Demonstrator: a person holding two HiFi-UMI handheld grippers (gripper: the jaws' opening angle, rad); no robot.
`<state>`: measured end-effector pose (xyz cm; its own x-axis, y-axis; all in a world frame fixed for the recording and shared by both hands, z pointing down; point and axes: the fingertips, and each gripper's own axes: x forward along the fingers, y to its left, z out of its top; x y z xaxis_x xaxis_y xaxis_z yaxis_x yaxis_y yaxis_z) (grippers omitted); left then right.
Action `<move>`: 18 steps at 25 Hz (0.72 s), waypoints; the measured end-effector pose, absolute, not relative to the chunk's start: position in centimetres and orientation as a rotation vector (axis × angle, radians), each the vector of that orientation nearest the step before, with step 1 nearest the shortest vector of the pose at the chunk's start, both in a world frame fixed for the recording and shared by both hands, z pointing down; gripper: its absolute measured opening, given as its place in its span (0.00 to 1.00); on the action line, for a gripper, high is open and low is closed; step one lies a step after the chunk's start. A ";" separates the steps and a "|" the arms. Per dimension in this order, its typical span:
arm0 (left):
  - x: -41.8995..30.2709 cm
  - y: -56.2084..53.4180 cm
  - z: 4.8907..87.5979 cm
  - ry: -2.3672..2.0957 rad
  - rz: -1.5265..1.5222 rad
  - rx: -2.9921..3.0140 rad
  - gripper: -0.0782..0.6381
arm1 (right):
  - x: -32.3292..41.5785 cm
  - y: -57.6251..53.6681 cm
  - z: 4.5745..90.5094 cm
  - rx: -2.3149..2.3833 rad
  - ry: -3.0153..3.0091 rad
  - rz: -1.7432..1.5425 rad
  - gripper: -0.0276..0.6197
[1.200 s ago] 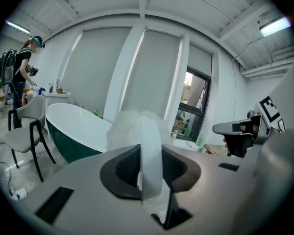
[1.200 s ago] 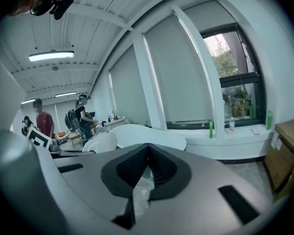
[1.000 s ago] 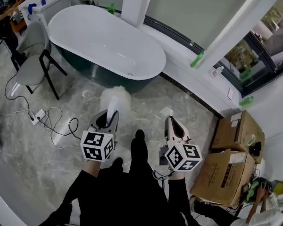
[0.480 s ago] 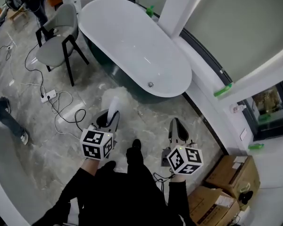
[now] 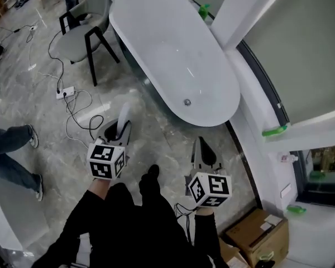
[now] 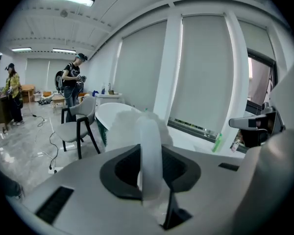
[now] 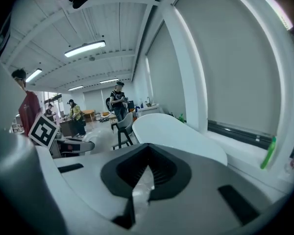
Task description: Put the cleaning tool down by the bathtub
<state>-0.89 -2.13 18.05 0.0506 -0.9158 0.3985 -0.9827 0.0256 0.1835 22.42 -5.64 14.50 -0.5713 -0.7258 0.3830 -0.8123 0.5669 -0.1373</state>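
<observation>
Where the grey marbled floor (image 5: pixel 50 133) spreads at left, a grey shell chair (image 5: pixel 84 29) on black legs stands beside the bathtub's far end, with a white power strip (image 5: pixel 65 92) and its looping black cable nearer. The left gripper (image 5: pixel 117 128) pinches the smooth white handle of the cleaning tool (image 5: pixel 124 111). The tool's fluffy pale head juts beyond the jaw tips, above the floor and near the bathtub's near left rim. The bathtub (image 5: pixel 173 60), a glossy white oval with a dark outer wall, shows a round drain fitting (image 5: pixel 186 101) at its near end. The right gripper (image 5: pixel 200 145) has its jaws pressed together with nothing between them. Brown cardboard boxes (image 5: pixel 257 236) sit at far right.
</observation>
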 end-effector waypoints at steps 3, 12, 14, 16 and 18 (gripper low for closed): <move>-1.2 -2.9 18.5 -1.954 0.218 1.855 0.24 | 22.1 -7.1 15.2 1.188 -2.555 0.424 0.04; -2.0 -4.1 17.5 -2.013 0.192 1.762 0.24 | 19.0 -9.3 15.7 1.058 -2.633 0.464 0.04; -2.0 -4.7 17.4 -2.019 0.179 1.755 0.24 | 18.5 -9.6 15.7 1.037 -2.641 0.461 0.04; -2.0 -5.1 17.6 -2.016 0.169 1.749 0.24 | 18.1 -9.8 15.9 1.020 -2.642 0.458 0.04; -2.0 -5.5 18.1 -2.006 0.159 1.741 0.24 | 17.6 -9.9 16.1 1.002 -2.640 0.450 0.04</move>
